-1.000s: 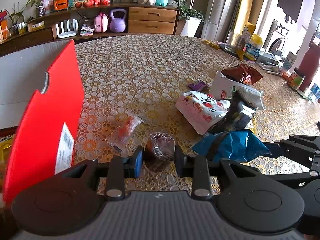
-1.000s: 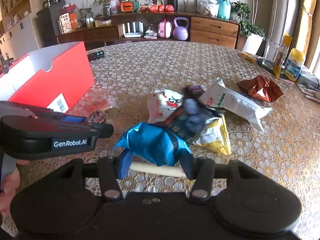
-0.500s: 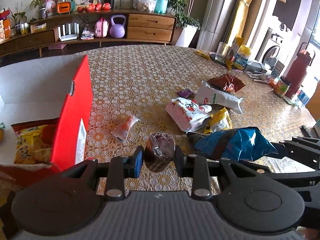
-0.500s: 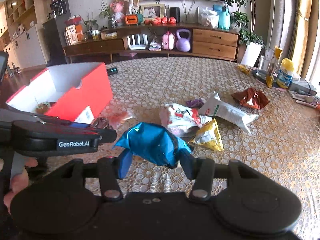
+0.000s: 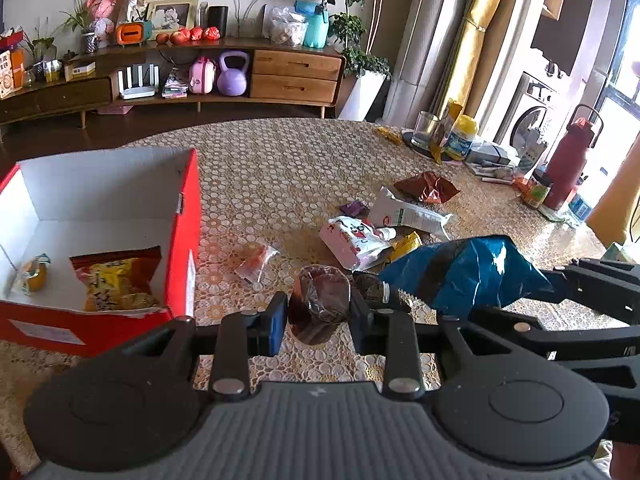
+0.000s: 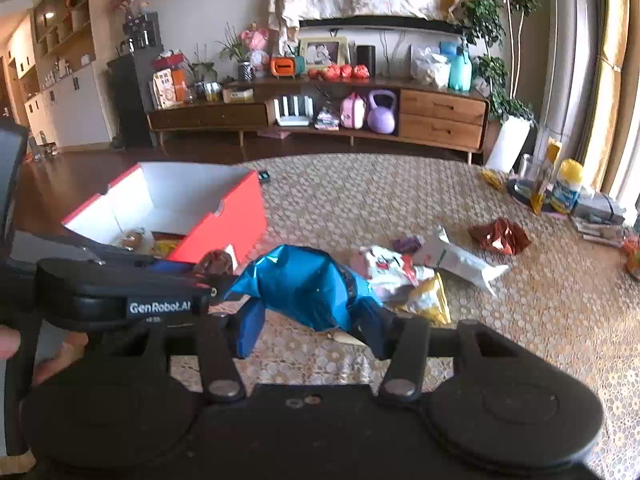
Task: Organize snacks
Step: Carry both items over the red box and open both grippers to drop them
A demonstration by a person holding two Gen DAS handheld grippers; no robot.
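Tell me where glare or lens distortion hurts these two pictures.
Left wrist view: the window at far right is blown out, and the blue bag shows small glints. Right wrist view: the fisheye bends the cabinet and the table edge, and the bright curtain washes out.

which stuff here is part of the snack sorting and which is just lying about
Job:
- left gripper, shut on brown wrapped snack
- right gripper, shut on blue foil bag
- red box
- yellow chip bag, in the box
- white snack bag, on the table

Lying about:
- purple kettlebell
- red bottle
- photo frame
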